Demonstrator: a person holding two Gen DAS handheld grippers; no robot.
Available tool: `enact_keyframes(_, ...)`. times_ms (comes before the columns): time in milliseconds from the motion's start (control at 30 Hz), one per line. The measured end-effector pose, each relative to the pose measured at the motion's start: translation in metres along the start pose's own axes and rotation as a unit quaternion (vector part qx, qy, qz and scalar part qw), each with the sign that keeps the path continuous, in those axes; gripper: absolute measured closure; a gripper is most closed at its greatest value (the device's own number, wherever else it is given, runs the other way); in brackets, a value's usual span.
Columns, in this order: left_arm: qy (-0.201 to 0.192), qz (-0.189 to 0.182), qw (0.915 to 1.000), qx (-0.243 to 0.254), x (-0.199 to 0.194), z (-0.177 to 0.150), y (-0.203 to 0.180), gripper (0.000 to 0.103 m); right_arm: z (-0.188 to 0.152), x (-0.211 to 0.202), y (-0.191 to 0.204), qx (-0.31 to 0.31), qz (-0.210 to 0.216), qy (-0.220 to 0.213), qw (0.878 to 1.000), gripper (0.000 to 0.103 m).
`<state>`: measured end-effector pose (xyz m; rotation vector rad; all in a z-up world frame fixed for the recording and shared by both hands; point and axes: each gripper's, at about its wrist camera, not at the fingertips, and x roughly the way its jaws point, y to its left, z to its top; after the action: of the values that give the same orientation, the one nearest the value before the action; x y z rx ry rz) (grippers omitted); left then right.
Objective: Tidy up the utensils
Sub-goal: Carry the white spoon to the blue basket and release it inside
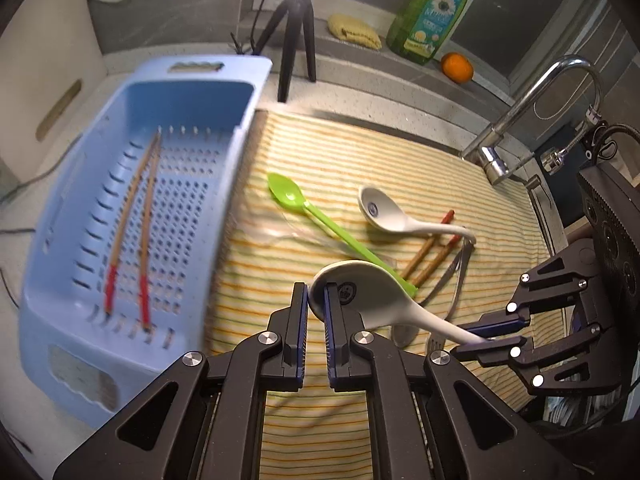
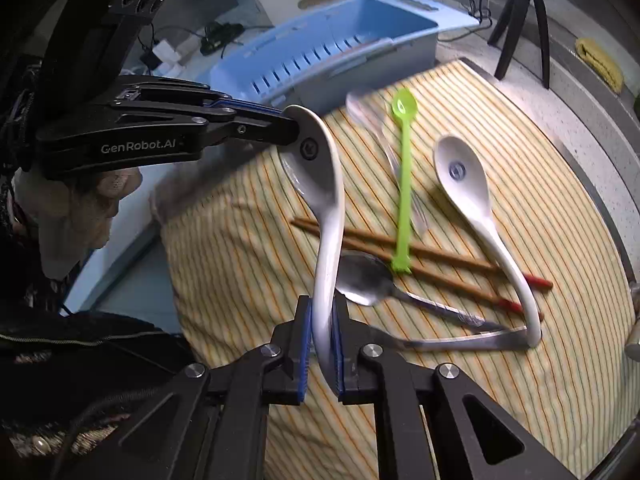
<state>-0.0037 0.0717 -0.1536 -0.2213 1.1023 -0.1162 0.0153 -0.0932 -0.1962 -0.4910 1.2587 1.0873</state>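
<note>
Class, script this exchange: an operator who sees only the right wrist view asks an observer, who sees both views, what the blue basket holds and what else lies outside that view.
Operator: Is anything inside the blue basket?
Observer: Yes, two red-tipped chopsticks lie on its perforated floor.
Operator: What else is out of my frame?
Observer: A green bottle stands at the back, with an orange beside it.
</note>
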Motion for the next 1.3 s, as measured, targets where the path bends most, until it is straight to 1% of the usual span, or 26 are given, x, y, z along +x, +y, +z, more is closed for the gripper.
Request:
enact_keyframes(100, -0.007, 0.008, 0.9998, 0.016, -0.011, 0.014, 0.015, 0.097, 0.020, -0.001, 0.011, 0.015, 0.006, -0.022, 1.000, 0.095)
enact_keyframes(133, -0.008, 0.011, 0.9997, 0.021, -0.014, 0.017, 0.020, 0.097, 0.033, 0.002, 0.013, 0.019, 0.006, -0.027, 0.999, 0.095)
enact_keyframes(200, -0.011, 0.017, 0.9992, 0.035, -0.020, 0.028, 0.033, 0.096, 0.048, 0.006, 0.018, 0.029, 0.011, -0.037, 0.999, 0.095)
enact_keyframes(367, -0.010, 0.024, 0.9981, 0.056, -0.026, 0.052, 0.069, 0.097, 0.093, 0.017, 0.024, 0.072, 0.030, -0.060, 0.995, 0.095)
enact_keyframes(500, -0.002, 0.029, 0.9969, 0.073, -0.020, 0.075, 0.097, 0.097, 0.128, 0.038, 0.028, 0.121, 0.046, -0.069, 0.989, 0.094)
enact_keyframes(600, 0.013, 0.019, 0.9970, 0.073, -0.008, 0.091, 0.118, 0.097, 0.149, 0.057, 0.026, 0.159, 0.060, -0.067, 0.983, 0.094)
enact_keyframes(700, 0.027, 0.010, 0.9964, 0.080, 0.005, 0.104, 0.132, 0.097, 0.165, 0.075, 0.024, 0.188, 0.063, -0.062, 0.978, 0.094)
enact_keyframes(833, 0.041, 0.010, 0.9952, 0.088, 0.026, 0.115, 0.144, 0.097, 0.181, 0.093, 0.014, 0.229, 0.071, -0.056, 0.969, 0.093)
enact_keyframes(933, 0.051, 0.010, 0.9944, 0.092, 0.041, 0.122, 0.149, 0.097, 0.190, 0.105, 0.009, 0.243, 0.067, -0.051, 0.966, 0.093)
enact_keyframes(1067, 0.060, 0.009, 0.9942, 0.089, 0.057, 0.127, 0.154, 0.097, 0.200, 0.111, 0.014, 0.243, 0.053, -0.055, 0.967, 0.091)
enact_keyframes(1167, 0.066, 0.009, 0.9934, 0.094, 0.063, 0.128, 0.154, 0.097, 0.209, 0.112, 0.022, 0.229, 0.042, -0.059, 0.971, 0.086)
enact_keyframes(1267, 0.066, 0.010, 0.9923, 0.104, 0.064, 0.129, 0.152, 0.097, 0.213, 0.112, 0.026, 0.225, 0.039, -0.065, 0.971, 0.084)
enact_keyframes(1300, 0.067, 0.012, 0.9921, 0.105, 0.063, 0.129, 0.151, 0.097, 0.213, 0.111, 0.027, 0.226, 0.044, -0.066, 0.971, 0.084)
